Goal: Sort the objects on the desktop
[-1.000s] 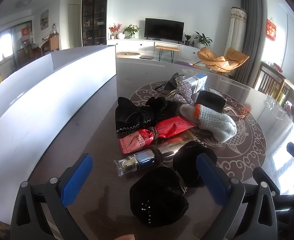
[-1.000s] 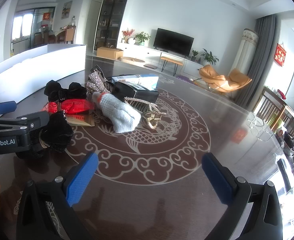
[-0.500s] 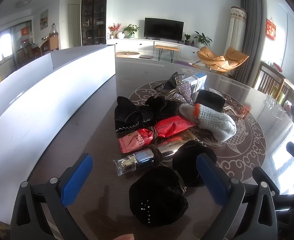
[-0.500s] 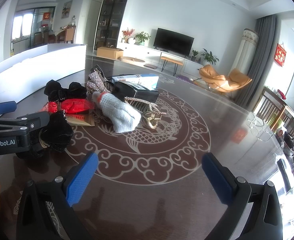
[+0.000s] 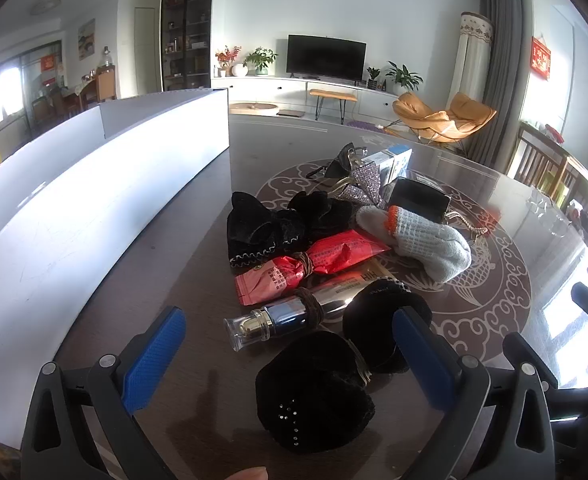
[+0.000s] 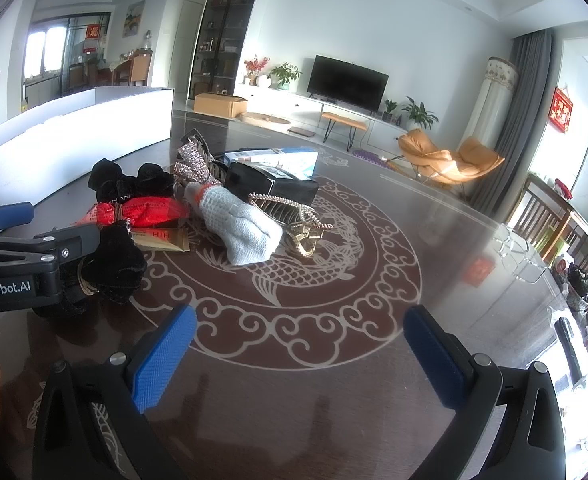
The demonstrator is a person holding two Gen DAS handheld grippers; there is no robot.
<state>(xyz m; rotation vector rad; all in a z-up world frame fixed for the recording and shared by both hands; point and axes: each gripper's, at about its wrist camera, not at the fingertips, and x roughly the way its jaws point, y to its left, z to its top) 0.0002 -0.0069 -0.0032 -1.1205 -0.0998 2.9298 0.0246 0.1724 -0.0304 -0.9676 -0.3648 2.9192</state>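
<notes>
A pile of small objects lies on the dark table. In the left wrist view my left gripper (image 5: 289,352) is open, its blue pads either side of a black velvet scrunchie (image 5: 314,390). Beyond it lie a small perfume bottle (image 5: 289,316), a red snack packet (image 5: 314,264), a grey knitted glove (image 5: 426,244), black velvet bows (image 5: 269,228) and a black box (image 5: 418,200). My right gripper (image 6: 298,354) is open and empty over bare table. The glove also shows in the right wrist view (image 6: 237,220), with a gold hair clip (image 6: 298,224).
A long white tray wall (image 5: 93,200) runs along the table's left side. A blue-and-white box (image 5: 394,160) and a sequined bow (image 5: 364,184) lie at the back of the pile. The left gripper's body (image 6: 25,268) shows at the left of the right wrist view.
</notes>
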